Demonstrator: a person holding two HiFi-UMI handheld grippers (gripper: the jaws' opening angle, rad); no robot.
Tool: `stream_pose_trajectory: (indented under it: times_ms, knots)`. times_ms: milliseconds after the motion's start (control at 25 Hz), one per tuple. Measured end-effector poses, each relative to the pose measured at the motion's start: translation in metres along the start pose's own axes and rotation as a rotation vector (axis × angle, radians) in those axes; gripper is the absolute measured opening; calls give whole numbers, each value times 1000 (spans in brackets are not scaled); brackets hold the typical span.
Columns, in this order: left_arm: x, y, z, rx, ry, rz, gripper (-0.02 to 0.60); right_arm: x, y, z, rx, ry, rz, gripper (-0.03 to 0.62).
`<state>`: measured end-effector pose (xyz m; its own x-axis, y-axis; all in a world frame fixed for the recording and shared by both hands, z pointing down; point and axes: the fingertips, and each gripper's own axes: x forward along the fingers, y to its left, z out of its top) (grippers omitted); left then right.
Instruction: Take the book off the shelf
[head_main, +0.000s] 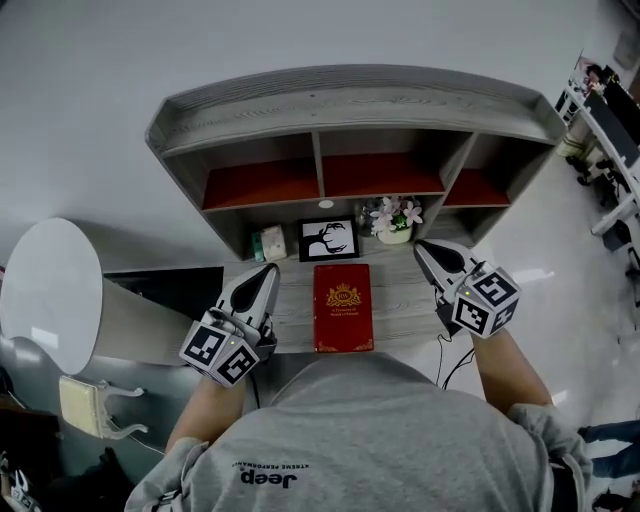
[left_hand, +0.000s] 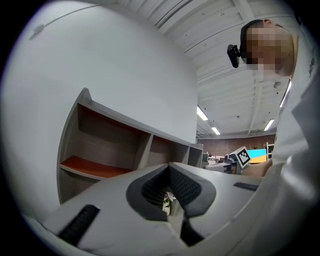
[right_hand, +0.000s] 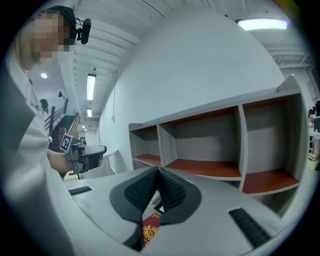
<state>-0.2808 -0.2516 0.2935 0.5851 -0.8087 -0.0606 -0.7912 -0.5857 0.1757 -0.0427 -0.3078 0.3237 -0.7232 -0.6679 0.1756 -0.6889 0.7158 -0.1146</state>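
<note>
A red book (head_main: 343, 307) with a gold crest lies flat on the grey desk (head_main: 400, 310), below the shelf unit (head_main: 350, 100), whose red-floored compartments hold nothing. My left gripper (head_main: 270, 268) hovers just left of the book, shut, with nothing between its jaws. To the book's upper right, my right gripper (head_main: 420, 245) is also shut and holds nothing. In the left gripper view the jaws (left_hand: 169, 165) meet at their tips in front of the shelf. In the right gripper view the jaws (right_hand: 159, 170) touch too, and the book (right_hand: 150, 231) shows through the gap below them.
At the back of the desk stand a framed black-and-white picture (head_main: 329, 239), a small pot of flowers (head_main: 396, 217) and a small pale box (head_main: 268, 243). A round white tabletop (head_main: 50, 295) sits at the left. More desks (head_main: 610, 120) stand at the far right.
</note>
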Motion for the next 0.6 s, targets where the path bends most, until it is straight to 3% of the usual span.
stream_pose_trajectory:
  times_ms: [320,600]
  knots:
    - [2,-4,-9,50,28,4,14,5,6,-1,-69,-8,-13,15]
    - [5,-7,-9,56,31,-4,14,6,6,0,-57,-15,3,12]
